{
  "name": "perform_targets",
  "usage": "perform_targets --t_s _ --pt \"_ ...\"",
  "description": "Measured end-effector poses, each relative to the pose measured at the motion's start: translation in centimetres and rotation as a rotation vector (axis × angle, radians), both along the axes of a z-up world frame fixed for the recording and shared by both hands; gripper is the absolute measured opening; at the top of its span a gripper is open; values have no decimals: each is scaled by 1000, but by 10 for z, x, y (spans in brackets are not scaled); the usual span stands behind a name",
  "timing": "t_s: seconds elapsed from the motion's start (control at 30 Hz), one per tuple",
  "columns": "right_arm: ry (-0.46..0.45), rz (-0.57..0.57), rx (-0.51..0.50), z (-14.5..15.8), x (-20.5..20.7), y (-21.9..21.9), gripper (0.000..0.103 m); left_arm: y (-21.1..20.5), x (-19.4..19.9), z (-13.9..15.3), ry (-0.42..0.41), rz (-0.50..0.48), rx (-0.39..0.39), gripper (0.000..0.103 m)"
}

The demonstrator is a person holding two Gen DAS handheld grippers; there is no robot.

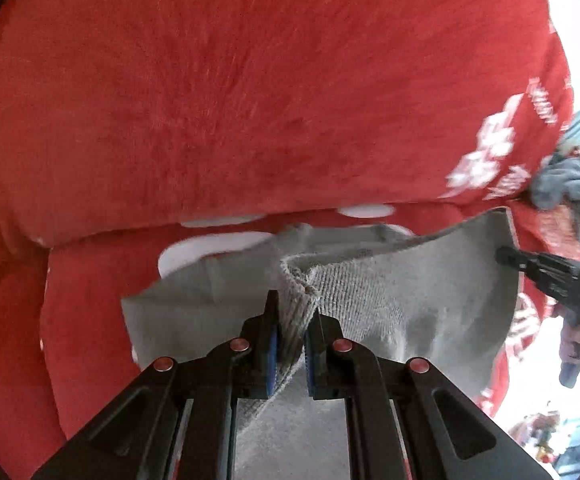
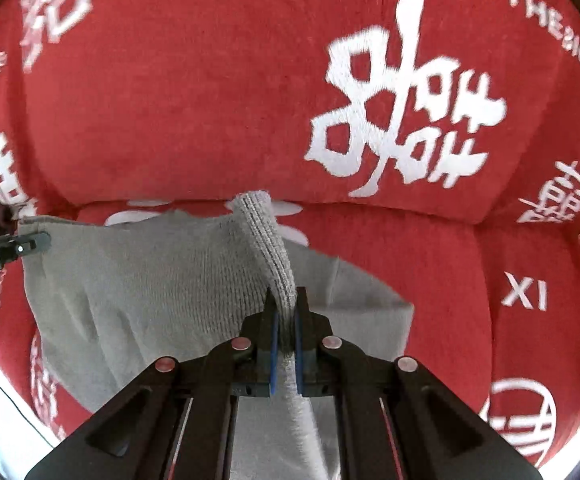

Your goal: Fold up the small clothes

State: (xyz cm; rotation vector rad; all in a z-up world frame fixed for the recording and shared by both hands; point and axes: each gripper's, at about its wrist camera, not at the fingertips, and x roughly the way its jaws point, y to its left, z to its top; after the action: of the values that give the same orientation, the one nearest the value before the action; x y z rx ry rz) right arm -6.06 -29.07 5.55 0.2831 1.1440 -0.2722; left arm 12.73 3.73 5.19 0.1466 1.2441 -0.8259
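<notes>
One grey knit garment (image 2: 149, 280), one red patterned blanket (image 2: 209, 100), two grippers, left (image 1: 293, 320), right (image 2: 285, 312)

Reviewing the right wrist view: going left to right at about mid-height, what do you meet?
Left gripper at the grey cloth's corner → grey cloth → its ribbed fold, pinched by the right gripper → white "XI" lettering on the red blanket.
</notes>
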Motion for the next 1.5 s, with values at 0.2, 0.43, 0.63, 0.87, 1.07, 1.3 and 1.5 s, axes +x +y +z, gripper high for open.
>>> perform_targets --t_s 0.2,0.43,0.63,0.87,1.07,1.3,1.5 --pt "95 -47 45 -75 33 -24 6 -25 14 -64 -11 35 150 12" --pt "112 -127 91 -105 29 -34 6 -8 31 -75 -113 186 312 80" --pt "147 -184 63 -100 24 -44 23 24 36 -62 -82 240 342 80" --pt "168 -263 67 -93 4 -56 31 48 33 -61 16 280 310 80" --pt "53 -297 90 -59 -22 -38 29 34 19 -51 -12 286 260 80" --pt "43 -262 228 -66 -25 -12 10 10 3 -39 65 191 91 79" --pt "71 -388 301 -98 -40 -39 3 13 3 -82 129 209 131 71"
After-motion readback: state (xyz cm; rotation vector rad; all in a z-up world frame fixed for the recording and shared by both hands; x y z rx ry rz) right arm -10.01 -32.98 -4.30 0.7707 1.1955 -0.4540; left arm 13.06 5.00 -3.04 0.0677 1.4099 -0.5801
